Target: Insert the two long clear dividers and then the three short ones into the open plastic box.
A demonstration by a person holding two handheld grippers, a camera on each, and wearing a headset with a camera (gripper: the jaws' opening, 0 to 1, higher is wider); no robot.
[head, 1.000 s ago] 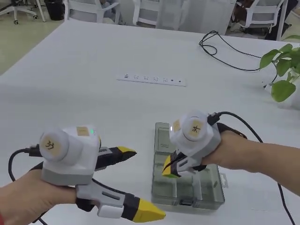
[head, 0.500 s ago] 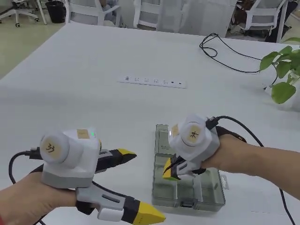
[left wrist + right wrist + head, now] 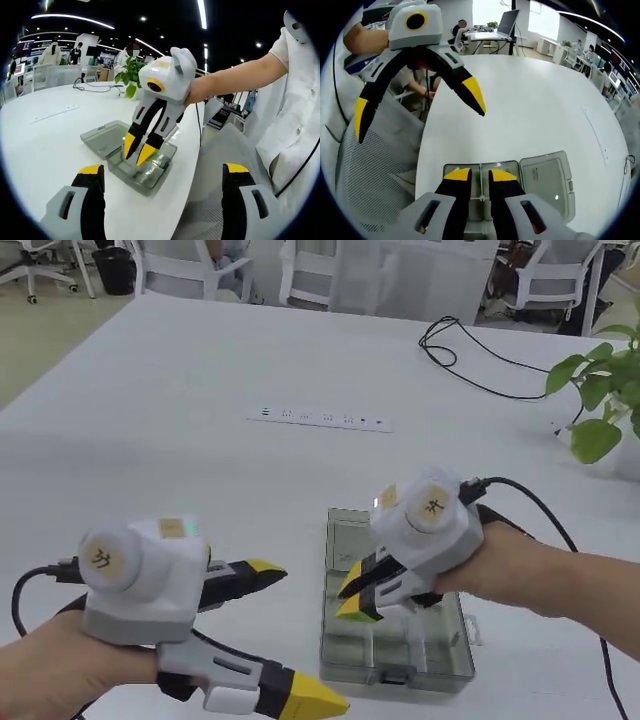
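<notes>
The clear plastic box (image 3: 440, 665) lies near the table's front edge, its lid (image 3: 347, 532) folded flat behind it. Clear dividers stand inside it. My right gripper (image 3: 352, 600) hangs tip-down just over the box's left half. In the right gripper view its jaws (image 3: 480, 175) stand a narrow gap apart, in line with a divider (image 3: 480, 189) in the box (image 3: 436, 172). Whether they pinch it is unclear. My left gripper (image 3: 288, 635) floats left of the box, jaws wide apart and empty. The left gripper view has the right gripper (image 3: 137, 150) above the box (image 3: 145, 175).
A white power strip (image 3: 320, 418) lies mid-table and a black cable (image 3: 480, 360) loops at the back right. A potted plant (image 3: 600, 400) stands at the right edge. Office chairs line the far side. The white table (image 3: 150, 440) is bare to the left.
The right gripper has tilted and shifted slightly over the box. The left gripper stays about where it was. The head camera has moved a little.
</notes>
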